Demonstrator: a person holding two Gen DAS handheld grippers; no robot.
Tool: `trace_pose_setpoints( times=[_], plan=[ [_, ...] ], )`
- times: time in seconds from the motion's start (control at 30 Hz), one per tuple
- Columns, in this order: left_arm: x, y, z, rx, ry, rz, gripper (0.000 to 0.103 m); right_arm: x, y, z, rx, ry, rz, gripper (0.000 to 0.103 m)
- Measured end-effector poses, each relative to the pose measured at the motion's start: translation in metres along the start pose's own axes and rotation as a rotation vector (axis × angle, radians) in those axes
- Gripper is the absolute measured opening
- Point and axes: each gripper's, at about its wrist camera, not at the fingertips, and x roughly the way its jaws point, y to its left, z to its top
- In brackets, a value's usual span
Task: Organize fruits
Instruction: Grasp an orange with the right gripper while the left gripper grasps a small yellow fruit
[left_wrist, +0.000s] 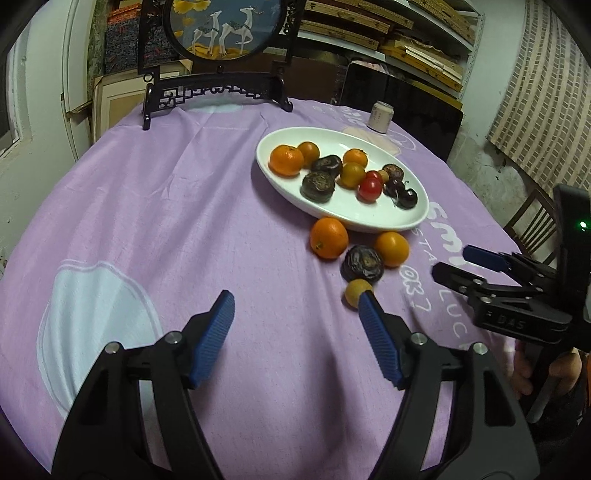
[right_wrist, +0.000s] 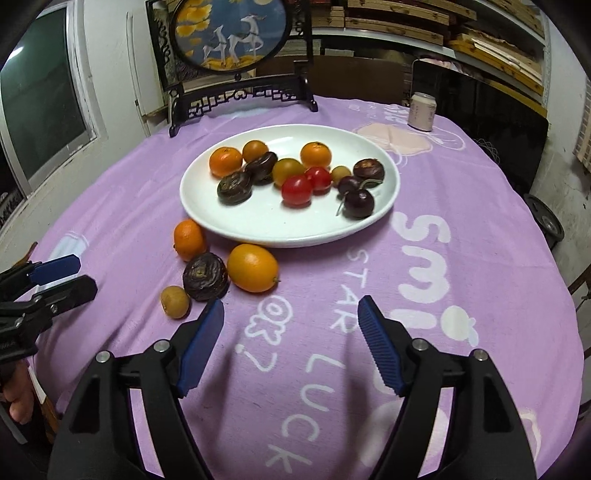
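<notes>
A white oval plate on the purple cloth holds several oranges, dark round fruits, red tomatoes and cherries. On the cloth in front of it lie a mandarin, an orange fruit, a dark wrinkled fruit and a small tan longan. My left gripper is open and empty; its right finger tip sits just in front of the longan. My right gripper is open and empty, just right of the loose fruits, and shows from the side in the left wrist view.
A black carved stand with a round deer picture is at the table's far edge. A small can stands at the far right. A chair is beyond the right edge. A hand holds the left gripper's handle.
</notes>
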Motion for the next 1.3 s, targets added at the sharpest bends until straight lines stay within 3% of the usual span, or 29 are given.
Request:
trace_pose_setpoints(
  times=[0.3, 0.37, 0.43, 0.6, 0.8, 0.93, 1.1, 1.17, 1.3],
  plan=[
    [-0.005, 0.001, -0.006, 0.007, 0.011, -0.027, 0.073, 0.042, 0.013, 0.016, -0.056, 0.08, -0.039, 0.075],
    [-0.004, -0.002, -0.006, 0.01, 0.021, -0.045, 0.073, 0.054, 0.017, 0.022, -0.068, 0.099, -0.024, 0.067],
    [0.0, -0.008, -0.006, 0.021, 0.037, -0.063, 0.073, 0.067, 0.023, 0.026, -0.073, 0.139, 0.053, 0.035],
    [0.014, -0.024, -0.006, 0.053, 0.081, -0.068, 0.073, 0.052, 0.034, 0.022, -0.122, 0.11, 0.029, 0.035],
    [0.039, -0.04, -0.003, 0.066, 0.141, -0.085, 0.073, 0.01, 0.004, 0.001, -0.052, 0.072, 0.016, 0.036],
    [0.061, -0.044, 0.0, 0.064, 0.183, -0.045, 0.059, -0.004, -0.015, -0.014, -0.006, 0.074, 0.012, 0.036],
    [0.072, -0.05, 0.007, 0.083, 0.167, 0.016, 0.047, -0.013, -0.026, -0.023, 0.025, 0.065, 0.035, 0.036],
    [0.073, -0.052, 0.007, 0.097, 0.158, 0.05, 0.027, -0.013, -0.028, -0.023, 0.035, 0.066, 0.042, 0.036],
    [0.065, -0.046, 0.006, 0.081, 0.158, 0.039, 0.024, -0.017, -0.029, -0.023, 0.04, 0.055, 0.051, 0.036]
  ],
)
